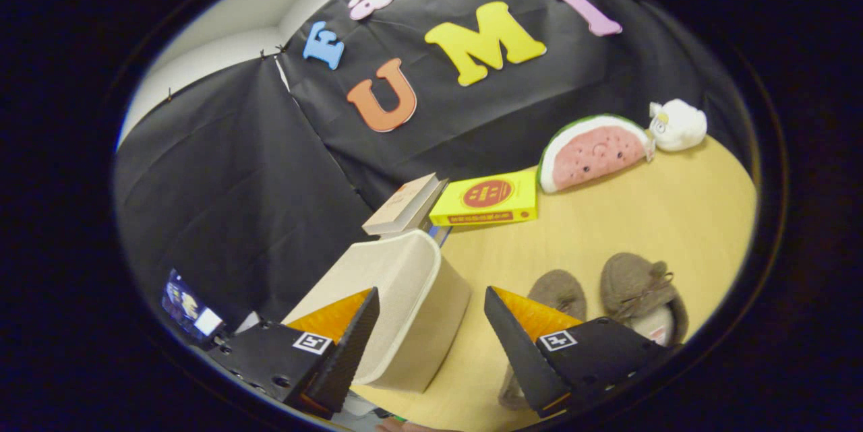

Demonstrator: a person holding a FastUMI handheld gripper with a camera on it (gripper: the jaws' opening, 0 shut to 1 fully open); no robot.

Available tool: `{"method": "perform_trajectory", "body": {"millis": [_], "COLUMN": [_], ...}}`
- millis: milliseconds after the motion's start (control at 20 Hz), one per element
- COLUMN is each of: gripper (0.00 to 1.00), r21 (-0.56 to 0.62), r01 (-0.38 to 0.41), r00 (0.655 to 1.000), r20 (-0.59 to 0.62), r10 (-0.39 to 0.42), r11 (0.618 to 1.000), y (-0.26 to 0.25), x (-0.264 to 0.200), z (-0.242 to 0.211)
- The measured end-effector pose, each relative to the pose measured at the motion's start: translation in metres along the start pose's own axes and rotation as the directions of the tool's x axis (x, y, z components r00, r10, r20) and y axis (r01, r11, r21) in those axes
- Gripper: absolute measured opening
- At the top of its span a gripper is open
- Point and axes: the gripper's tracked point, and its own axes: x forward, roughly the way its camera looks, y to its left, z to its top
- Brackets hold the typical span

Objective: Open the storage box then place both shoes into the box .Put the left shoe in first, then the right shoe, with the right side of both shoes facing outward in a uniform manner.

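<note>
- The bench (640,216) is a big yellow wood top, and all the things sit on it.
- The storage box (404,304) is cream and stands just ahead of the gripper's fingers, a bit toward the left one. Its lid looks shut, so I think the first job, opening it, is not done yet.
- The gripper (431,334) is spread wide and holds nothing. The box corner sits in the gap between its two fingers.
- The watermelon toy (593,152) leans by the black wall, far past the shoes. A small white soft toy (677,124) sits right beside it.
- The yellow book (489,199) lies behind the box, and another book (404,206) rests tilted just beside it, close to the box's back edge.
- The two shoes (607,294) are brown and fuzzy. They sit side by side near the right finger, which hides part of one.
- What could go wrong: the fingers could push the box instead of lifting the lid, so it slides into the books.
- The shoes look alike, so the wrong one could go in first.
- The soft shoes could squash and slip out.
</note>
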Motion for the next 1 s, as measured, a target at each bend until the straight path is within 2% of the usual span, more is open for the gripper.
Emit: {"method": "perform_trajectory", "body": {"millis": [150, 450, 600, 800, 1000], "gripper": [0.95, 0.95, 0.95, 0.95, 0.72], "r21": [0.08, 0.227, 0.3, 0.393, 0.439], "r01": [-0.118, -0.204, -0.272, -0.32, -0.32], "r00": [0.989, 0.957, 0.925, 0.886, 0.875], "r20": [-0.077, -0.158, -0.179, -0.197, -0.203], "r10": [0.124, 0.242, 0.334, 0.419, 0.439], "r11": [0.99, 0.952, 0.914, 0.862, 0.84], "y": [0.017, 0.022, 0.031, 0.032, 0.027], "x": [0.019, 0.043, 0.058, 0.065, 0.07], "z": [-0.01, -0.024, -0.029, -0.03, -0.032]}}
